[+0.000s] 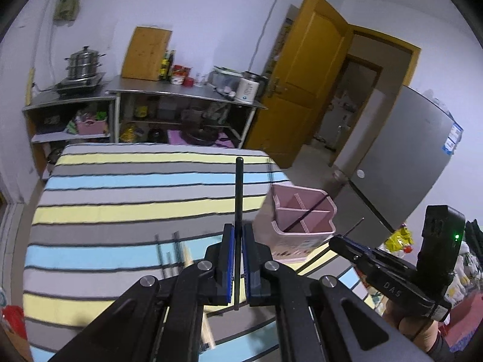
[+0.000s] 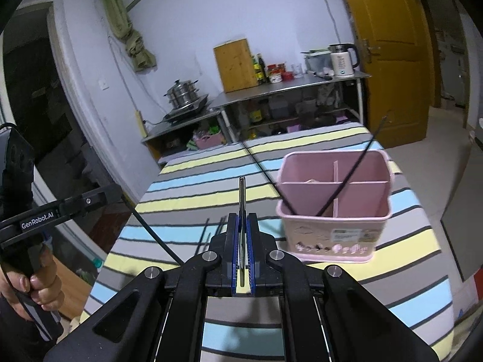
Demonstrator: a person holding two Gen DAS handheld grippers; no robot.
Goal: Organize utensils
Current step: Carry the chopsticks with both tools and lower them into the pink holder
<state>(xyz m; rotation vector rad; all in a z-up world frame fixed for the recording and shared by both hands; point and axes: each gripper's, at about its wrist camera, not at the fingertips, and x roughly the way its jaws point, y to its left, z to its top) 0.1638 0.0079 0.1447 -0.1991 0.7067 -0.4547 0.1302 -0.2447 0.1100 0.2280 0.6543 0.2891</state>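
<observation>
i see the striped counter (image 2: 187, 181) with the pink holder (image 2: 333, 211) standing on it, one black chopstick (image 2: 353, 172) leaning in a near compartment. loose chopsticks (image 1: 169, 250) lie on the cloth. my left claw (image 1: 238, 259) pinches a black chopstick (image 1: 239, 193) upright. my right claw (image 2: 243, 241) is pressed together on a thin metal utensil (image 2: 241, 193) pointing forward, beside the holder.

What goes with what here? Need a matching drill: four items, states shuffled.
1. left gripper
2. right gripper
3. pink holder
4. loose chopsticks

A. lying flat on the striped cloth
B. shut on a black chopstick
C. upright, one dark chopstick leaning inside
D. shut on a slim metal utensil

Pairs: 1-B, 2-D, 3-C, 4-A
</observation>
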